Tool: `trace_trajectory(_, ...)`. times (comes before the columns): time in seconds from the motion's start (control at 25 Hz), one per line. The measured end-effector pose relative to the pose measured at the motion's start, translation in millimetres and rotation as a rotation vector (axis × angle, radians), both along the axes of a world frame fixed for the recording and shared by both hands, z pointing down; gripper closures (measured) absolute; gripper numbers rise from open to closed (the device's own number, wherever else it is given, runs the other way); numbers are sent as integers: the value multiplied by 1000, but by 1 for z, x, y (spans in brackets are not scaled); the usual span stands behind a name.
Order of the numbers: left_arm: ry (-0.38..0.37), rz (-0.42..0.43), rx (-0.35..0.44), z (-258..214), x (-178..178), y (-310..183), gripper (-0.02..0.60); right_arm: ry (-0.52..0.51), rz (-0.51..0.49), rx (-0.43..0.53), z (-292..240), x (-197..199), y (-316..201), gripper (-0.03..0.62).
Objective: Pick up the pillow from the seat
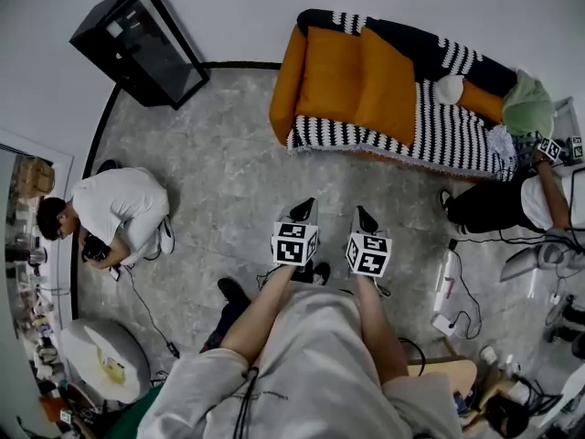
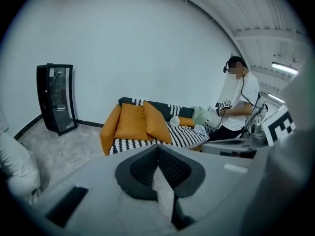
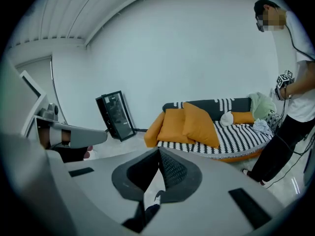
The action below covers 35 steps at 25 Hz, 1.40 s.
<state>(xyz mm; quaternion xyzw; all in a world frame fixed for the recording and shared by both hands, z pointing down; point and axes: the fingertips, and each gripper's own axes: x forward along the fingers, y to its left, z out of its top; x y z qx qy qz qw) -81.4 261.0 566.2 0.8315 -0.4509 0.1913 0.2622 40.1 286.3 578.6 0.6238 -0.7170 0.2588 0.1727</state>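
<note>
- The person is holding the left gripper (image 1: pixel 304 210) and the right gripper (image 1: pixel 366 218) side by side above the grey floor (image 1: pixel 219 181). In the head view both are pointing toward 12 o'clock and tilting downward.
- In the left gripper view, the left gripper (image 2: pixel 158 149) is showing its jaws pressed together at the tips, with nothing between them.
- In the right gripper view, the right gripper (image 3: pixel 159 151) is likewise showing its jaws closed and is gripping nothing.
- A large orange pillow (image 1: pixel 331 71) is leaning on the sofa (image 1: pixel 439 135), touching a second orange pillow (image 1: pixel 388 90) at its 3 o'clock side. Both are lying at about 1 o'clock from the grippers and well apart from them.
- A white round cushion (image 1: pixel 449 89), a small orange pillow (image 1: pixel 480 101) and a green cloth (image 1: pixel 527 108) are resting toward the sofa's 3 o'clock end.
- A black glass cabinet (image 1: pixel 142 44) is standing at about 10 o'clock from the grippers.
- A crouching person (image 1: pixel 114 213) is bending over the floor at 9 o'clock.
- Another person (image 1: pixel 498 201) is standing at 3 o'clock, just beside the sofa's end.
</note>
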Motion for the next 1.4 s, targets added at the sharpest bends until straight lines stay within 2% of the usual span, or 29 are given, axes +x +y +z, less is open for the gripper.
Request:
trace_trajectory(0.56,3,4,-14,3,26,-72,572,3,10,-22,6,24,-66,588)
trace_trajectory(1.4,-16,-57,-24,9,4,-135,572,16,-65,-50,13,1,-132,588)
